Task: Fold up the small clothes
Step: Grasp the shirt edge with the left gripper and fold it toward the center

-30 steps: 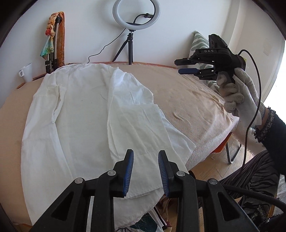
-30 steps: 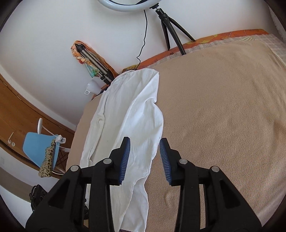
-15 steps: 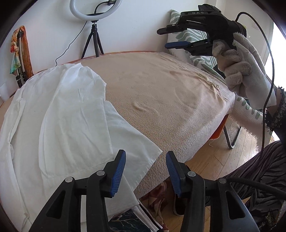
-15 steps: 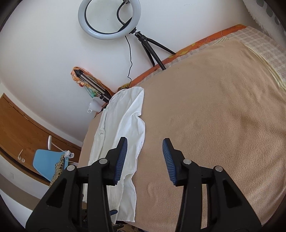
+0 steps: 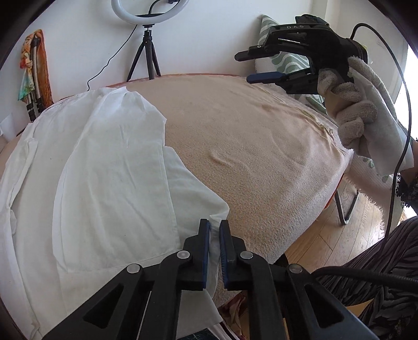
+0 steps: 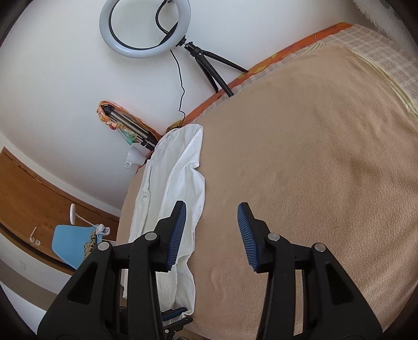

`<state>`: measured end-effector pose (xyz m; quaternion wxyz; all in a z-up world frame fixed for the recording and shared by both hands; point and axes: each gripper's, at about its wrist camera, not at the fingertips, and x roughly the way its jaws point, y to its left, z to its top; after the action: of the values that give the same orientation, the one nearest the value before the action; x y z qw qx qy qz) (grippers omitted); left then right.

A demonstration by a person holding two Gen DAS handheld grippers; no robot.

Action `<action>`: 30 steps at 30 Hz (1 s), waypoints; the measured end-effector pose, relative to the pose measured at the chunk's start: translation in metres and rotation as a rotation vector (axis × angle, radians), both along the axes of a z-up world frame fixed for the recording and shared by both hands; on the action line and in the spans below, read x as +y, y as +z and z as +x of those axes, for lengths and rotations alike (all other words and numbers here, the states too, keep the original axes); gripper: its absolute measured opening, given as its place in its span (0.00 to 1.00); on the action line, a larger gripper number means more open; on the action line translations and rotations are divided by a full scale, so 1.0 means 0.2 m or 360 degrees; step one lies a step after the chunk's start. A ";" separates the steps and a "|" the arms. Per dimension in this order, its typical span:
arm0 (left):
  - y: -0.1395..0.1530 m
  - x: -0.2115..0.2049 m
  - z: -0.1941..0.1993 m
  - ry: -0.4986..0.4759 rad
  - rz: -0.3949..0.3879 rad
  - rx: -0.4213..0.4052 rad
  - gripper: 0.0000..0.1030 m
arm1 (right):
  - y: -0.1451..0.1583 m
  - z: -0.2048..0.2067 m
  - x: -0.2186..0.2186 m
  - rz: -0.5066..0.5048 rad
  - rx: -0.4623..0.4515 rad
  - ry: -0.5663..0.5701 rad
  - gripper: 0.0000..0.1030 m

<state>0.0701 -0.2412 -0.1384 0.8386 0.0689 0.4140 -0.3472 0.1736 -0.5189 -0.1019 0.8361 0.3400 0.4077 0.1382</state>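
A white shirt (image 5: pixel 104 170) lies spread on the tan blanket (image 5: pixel 248 146) of a bed, partly folded lengthwise. My left gripper (image 5: pixel 214 230) is shut on the shirt's near right corner at the bed's front edge. My right gripper (image 6: pixel 211 209) is open and empty, held in the air above the blanket to the right of the shirt (image 6: pixel 180 177). It also shows in the left wrist view (image 5: pixel 244 66), held by a gloved hand at upper right.
A ring light on a tripod (image 5: pixel 146 15) stands at the wall behind the bed. A folded tripod with a colourful cloth (image 5: pixel 34 70) leans at back left. A patterned pillow (image 5: pixel 284 62) lies at back right. Wooden floor (image 5: pixel 331 230) lies below the bed's right edge.
My left gripper has closed on the shirt's near corner; it was open half a second ago. My right gripper has stayed open and opened a little wider above the blanket.
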 end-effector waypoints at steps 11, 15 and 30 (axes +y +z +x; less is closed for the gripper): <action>0.19 0.32 -0.06 0.0305 -0.0347 -0.0037 0.04 | -0.27 0.35 0.43 0.0008 0.0243 0.0193 0.42; 0.22 0.39 -0.09 0.0381 -0.0401 -0.0078 0.04 | -0.39 0.44 0.59 0.0060 0.0380 0.0217 0.42; 0.17 0.63 -0.10 0.0514 -0.0583 0.0054 0.02 | -0.12 0.60 1.11 -0.0375 0.0213 0.0316 0.05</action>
<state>0.0501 -0.1146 -0.1048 0.8747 -0.1570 0.3637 -0.2792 0.2939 -0.2978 -0.1261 0.8234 0.2062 0.5074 0.1485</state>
